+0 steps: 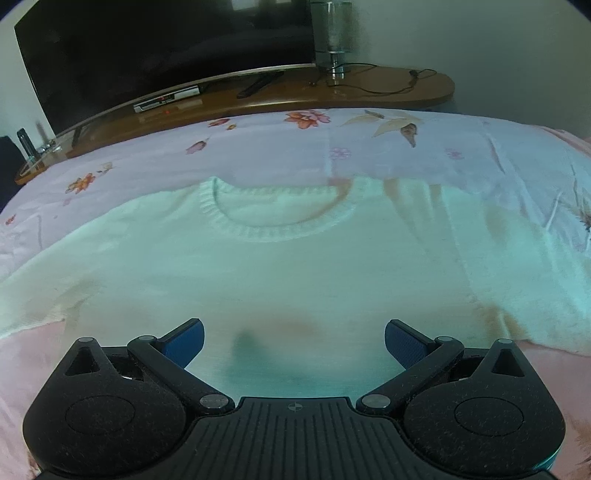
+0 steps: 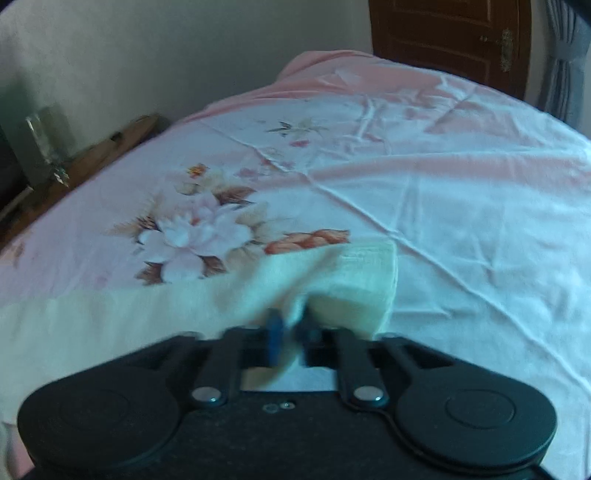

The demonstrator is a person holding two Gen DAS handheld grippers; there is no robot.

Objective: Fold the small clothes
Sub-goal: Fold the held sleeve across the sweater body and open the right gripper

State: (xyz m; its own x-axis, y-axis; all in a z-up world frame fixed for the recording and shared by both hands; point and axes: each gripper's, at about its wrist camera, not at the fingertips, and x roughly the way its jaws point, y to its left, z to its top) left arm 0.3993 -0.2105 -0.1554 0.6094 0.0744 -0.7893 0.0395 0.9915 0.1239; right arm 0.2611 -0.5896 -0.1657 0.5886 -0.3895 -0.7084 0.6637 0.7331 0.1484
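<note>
A small white knit sweater point(image 1: 280, 273) lies flat on the bed, its ribbed collar point(image 1: 273, 221) towards the far side and sleeves spread left and right. My left gripper point(image 1: 294, 338) is open, its blue pads wide apart just above the sweater's lower body. In the right wrist view my right gripper point(image 2: 291, 332) is shut on the sweater's sleeve point(image 2: 332, 280), pinching the fabric near the cuff end; the view is blurred by motion.
The bed has a pink floral sheet point(image 2: 406, 184). Beyond its far edge stands a wooden TV stand point(image 1: 295, 92) with a dark television point(image 1: 147, 55), a set-top box, cables and a glass lamp point(image 1: 332, 33). A wooden door point(image 2: 450, 40) is behind the bed.
</note>
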